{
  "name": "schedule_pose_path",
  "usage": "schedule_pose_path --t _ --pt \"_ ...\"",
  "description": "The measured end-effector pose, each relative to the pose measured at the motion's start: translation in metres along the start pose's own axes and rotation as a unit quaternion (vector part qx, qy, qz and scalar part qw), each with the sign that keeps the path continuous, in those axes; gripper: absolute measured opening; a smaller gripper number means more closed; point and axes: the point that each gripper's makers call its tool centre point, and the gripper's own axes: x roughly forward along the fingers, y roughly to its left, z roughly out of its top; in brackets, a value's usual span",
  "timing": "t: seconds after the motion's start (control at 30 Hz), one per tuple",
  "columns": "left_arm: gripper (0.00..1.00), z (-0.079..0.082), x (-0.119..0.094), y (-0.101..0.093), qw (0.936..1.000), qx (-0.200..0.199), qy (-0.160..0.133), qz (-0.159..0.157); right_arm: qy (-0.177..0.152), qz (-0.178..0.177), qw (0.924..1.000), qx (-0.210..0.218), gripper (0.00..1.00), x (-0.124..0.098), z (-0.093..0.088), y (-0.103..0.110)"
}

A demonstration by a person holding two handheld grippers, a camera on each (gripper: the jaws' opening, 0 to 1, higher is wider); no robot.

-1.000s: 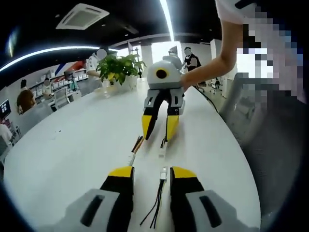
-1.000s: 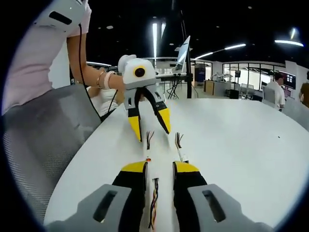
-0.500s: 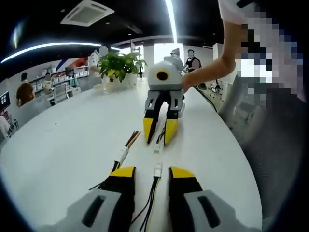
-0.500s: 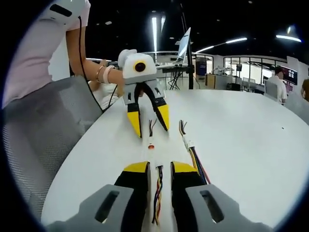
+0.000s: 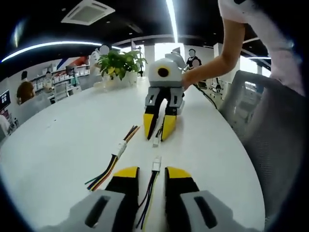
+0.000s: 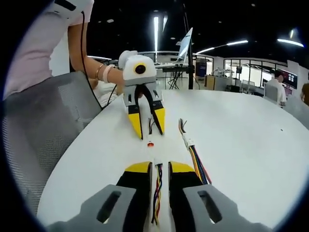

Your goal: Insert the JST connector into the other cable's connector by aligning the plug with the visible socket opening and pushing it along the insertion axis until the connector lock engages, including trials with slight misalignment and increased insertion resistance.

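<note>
White desk (image 5: pixel 58 140), potted plant (image 5: pixel 117 65) upper left (leafy green), grey mesh chair (image 6: pixel 46 125) at left, ceiling light strip (image 5: pixel 170 14)

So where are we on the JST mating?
Done: left claw looks closed on the left cable, right claw on the right cable. In hand: aligning; a gap separates left connector and right connector. Left: close it, push until locked.

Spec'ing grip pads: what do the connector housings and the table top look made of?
Connector housing at the left gripper: looks like white moulded plastic, matte, opaque, blocky edges. The one by the right gripper is too small to judge. Table top: white, smooth, probably laminate or painted board; it shows soft, diffuse light sheen, no grain.
</note>
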Motion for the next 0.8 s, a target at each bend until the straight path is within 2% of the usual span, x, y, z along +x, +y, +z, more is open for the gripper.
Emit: schedule_pose_path --t 0.17,0.4,0.8 --pt "0.1 0.0012 0.0018 -0.0032 1.0 0.006 -0.003 -0.001 -0.002 -0.002 1.0 -0.003 0.09 0.0006 0.0001 0.0001" --pt "0.01 0.0019 0.006 -0.0074 0.9999 0.008 -0.012 -0.007 -0.005 -0.013 0.9999 0.007 0.05 -0.001 -0.0029 -0.0068" --pt "0.0 0.0033 0.01 -0.0047 0.9998 0.01 -0.015 -0.009 -0.005 -0.025 0.9993 0.026 0.05 0.0005 -0.0009 -0.0089"
